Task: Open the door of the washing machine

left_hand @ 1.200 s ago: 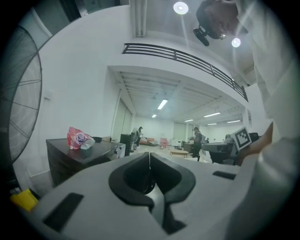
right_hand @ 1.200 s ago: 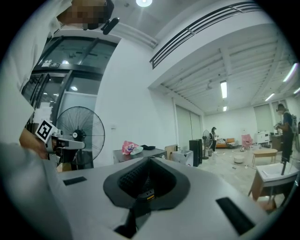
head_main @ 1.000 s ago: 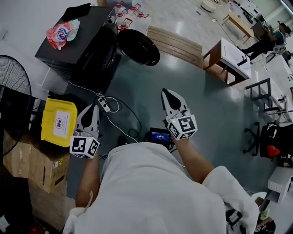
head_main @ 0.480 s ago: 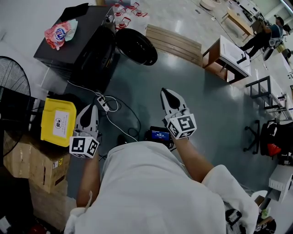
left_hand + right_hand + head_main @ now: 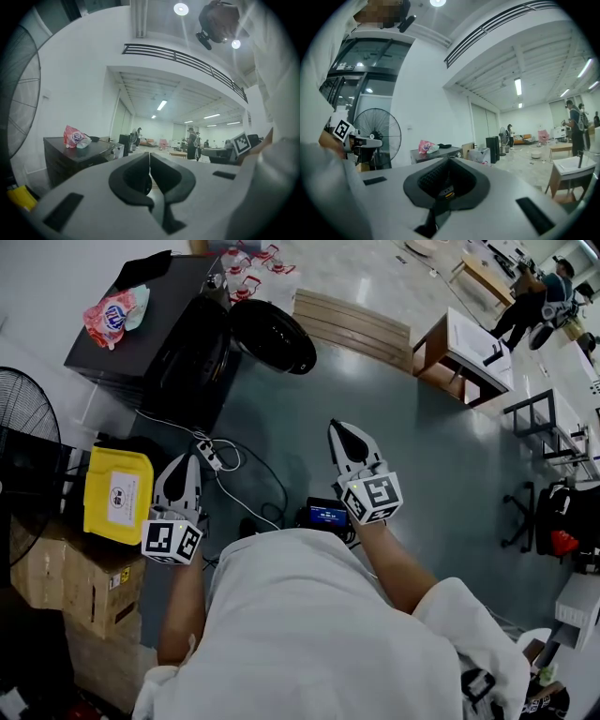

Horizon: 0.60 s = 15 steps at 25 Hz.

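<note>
The dark washing machine (image 5: 141, 329) stands at the upper left of the head view, with a red and white bag (image 5: 114, 312) on its top. Its round black door (image 5: 274, 336) hangs swung out from the front. My left gripper (image 5: 185, 462) is shut and empty, well short of the machine, over the cables. My right gripper (image 5: 343, 430) is also shut and empty, over the bare grey floor. In the left gripper view the left gripper (image 5: 150, 155) points level, with the machine (image 5: 75, 157) to its left. From the right gripper (image 5: 449, 160) the machine (image 5: 433, 153) shows just past the closed tips.
A yellow box (image 5: 117, 493) and cardboard boxes (image 5: 75, 577) lie left of my left hand, beside a standing fan (image 5: 28, 451). A power strip with cables (image 5: 211, 457) crosses the floor. A wooden pallet (image 5: 352, 326) and a small table (image 5: 464, 352) stand farther back.
The machine and its door sit a little further left and up in the head view. Both grippers stay shut and hold nearly the same place in the picture.
</note>
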Each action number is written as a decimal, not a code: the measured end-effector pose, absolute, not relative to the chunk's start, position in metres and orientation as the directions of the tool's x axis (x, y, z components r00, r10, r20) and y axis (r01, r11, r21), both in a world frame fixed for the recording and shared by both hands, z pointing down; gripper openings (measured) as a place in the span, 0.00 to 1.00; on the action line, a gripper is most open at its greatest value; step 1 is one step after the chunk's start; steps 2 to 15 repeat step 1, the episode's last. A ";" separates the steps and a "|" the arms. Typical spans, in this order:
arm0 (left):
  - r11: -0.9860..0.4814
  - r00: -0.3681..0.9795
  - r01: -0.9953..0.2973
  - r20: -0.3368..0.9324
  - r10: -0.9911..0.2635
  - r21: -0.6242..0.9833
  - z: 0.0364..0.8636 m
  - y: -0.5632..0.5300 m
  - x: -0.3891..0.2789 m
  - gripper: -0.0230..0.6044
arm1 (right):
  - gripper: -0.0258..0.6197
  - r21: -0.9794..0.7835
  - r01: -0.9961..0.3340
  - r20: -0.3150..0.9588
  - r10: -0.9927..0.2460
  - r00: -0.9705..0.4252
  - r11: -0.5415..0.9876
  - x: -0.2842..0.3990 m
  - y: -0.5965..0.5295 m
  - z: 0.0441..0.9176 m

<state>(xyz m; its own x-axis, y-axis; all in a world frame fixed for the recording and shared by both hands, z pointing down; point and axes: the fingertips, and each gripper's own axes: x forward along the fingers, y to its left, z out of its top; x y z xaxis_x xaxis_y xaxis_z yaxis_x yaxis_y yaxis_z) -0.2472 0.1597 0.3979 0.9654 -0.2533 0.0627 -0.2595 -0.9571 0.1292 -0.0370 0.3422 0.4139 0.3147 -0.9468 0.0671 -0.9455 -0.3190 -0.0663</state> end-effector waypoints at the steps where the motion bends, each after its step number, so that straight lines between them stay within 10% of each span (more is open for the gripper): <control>1: -0.957 0.965 -0.259 0.063 -0.253 0.130 0.398 0.161 -0.244 0.05 | 0.09 -0.068 -0.945 0.067 -0.947 0.315 -0.319 -0.035 0.344 0.414; 15: -0.957 0.965 -0.259 0.063 -0.253 0.130 0.398 0.161 -0.244 0.05 | 0.09 -0.068 -0.945 0.067 -0.947 0.315 -0.319 -0.035 0.344 0.414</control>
